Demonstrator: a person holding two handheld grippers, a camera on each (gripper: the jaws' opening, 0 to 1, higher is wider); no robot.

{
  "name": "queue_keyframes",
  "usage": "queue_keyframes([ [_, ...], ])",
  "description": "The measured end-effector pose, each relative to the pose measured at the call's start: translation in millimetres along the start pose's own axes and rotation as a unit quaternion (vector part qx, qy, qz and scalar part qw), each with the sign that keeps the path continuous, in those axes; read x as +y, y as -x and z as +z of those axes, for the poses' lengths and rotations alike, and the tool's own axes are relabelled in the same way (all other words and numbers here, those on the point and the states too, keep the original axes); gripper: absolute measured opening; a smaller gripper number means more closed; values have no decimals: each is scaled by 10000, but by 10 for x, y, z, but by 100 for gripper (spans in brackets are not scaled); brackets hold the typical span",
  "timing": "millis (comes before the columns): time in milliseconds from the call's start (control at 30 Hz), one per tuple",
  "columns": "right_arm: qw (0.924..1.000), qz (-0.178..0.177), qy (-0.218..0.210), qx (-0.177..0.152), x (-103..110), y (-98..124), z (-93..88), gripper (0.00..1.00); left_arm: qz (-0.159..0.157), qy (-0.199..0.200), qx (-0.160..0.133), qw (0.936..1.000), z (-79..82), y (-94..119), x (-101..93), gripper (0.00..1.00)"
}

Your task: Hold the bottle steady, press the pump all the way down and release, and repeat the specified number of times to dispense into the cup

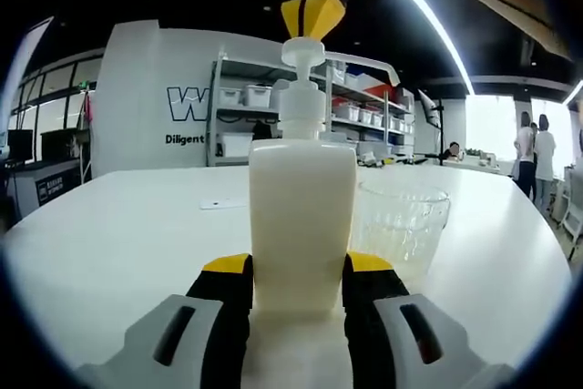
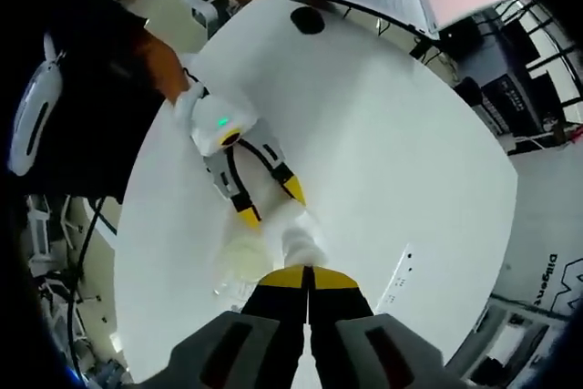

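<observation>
The left claw (image 1: 299, 281) clamps the base of the cream pump bottle (image 1: 302, 216), which stands upright on the white table (image 1: 118, 225); its lowest part is hidden between the jaws. The right claw (image 2: 308, 278), jaws together and holding nothing, bears tip-down on the pump head (image 1: 302, 50) (nozzle hard to make out). A clear plastic cup (image 1: 401, 225) stands just beside. Wall lettering is cut off: "W", "Diligent".

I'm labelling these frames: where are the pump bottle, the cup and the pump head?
pump bottle (image 1: 302, 225): left gripper view, front of its body.
cup (image 1: 405, 216): left gripper view, clear side wall.
pump head (image 1: 302, 50): left gripper view, its top.
</observation>
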State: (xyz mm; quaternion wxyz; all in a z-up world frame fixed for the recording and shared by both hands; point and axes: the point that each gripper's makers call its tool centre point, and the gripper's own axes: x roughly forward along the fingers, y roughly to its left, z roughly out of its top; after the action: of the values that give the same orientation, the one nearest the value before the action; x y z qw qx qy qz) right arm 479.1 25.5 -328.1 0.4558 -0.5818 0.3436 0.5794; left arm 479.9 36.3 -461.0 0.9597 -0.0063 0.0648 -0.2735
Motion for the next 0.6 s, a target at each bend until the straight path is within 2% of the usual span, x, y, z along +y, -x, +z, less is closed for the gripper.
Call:
queue_keyframes([
  [300, 9999, 92, -126, -11, 6, -5, -24, 0, 18, -44, 11, 10000, -3, 8, -6, 37],
  [600, 9999, 8, -122, 115, 4, -16, -26, 0, 22, -62, 17, 10000, -9, 12, -3, 37],
])
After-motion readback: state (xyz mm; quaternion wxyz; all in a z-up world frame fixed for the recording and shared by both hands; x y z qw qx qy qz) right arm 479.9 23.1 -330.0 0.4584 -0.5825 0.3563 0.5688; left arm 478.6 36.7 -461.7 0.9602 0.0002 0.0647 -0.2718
